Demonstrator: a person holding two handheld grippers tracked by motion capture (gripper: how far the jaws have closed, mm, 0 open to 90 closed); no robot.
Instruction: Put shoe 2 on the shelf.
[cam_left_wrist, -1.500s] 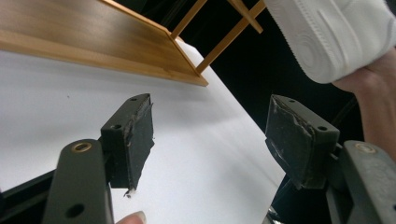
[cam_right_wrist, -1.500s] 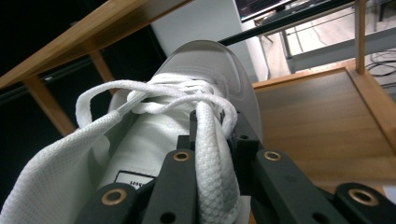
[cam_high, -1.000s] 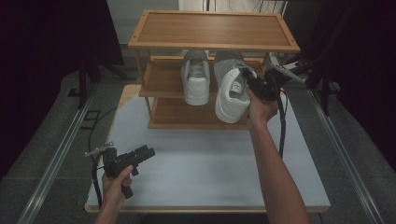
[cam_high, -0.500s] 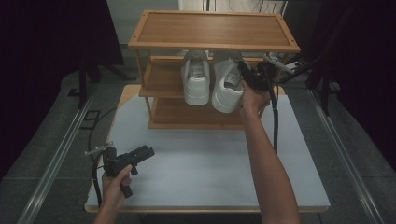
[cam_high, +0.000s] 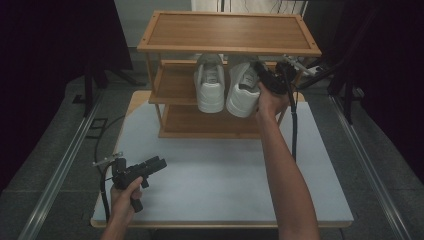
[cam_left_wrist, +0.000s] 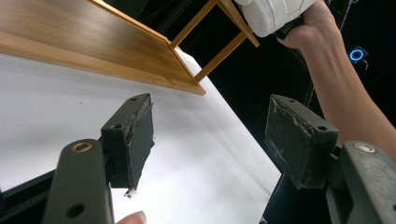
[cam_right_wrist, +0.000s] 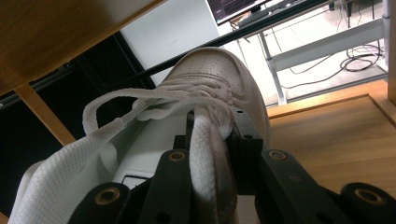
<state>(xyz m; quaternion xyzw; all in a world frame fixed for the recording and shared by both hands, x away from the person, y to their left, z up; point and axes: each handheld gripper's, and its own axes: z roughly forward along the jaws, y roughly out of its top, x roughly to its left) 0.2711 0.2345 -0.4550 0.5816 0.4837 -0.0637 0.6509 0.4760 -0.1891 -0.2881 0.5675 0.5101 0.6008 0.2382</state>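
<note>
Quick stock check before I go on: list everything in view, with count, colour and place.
Shoe rack: one, light wood, three tiers, at the table's far side.
Left shoe: one, white, on the middle shelf.
Right shoe: one, white, beside it on the middle shelf, its collar in the right claw.
Table: one, white top, under the rack.
Rails: two, grey metal, on the floor either side.
Right claw: one, black, shut on the right shoe.
Left claw: one, black, open, low over the table's near left.
Forearms: two, bare, from the near edge.
</note>
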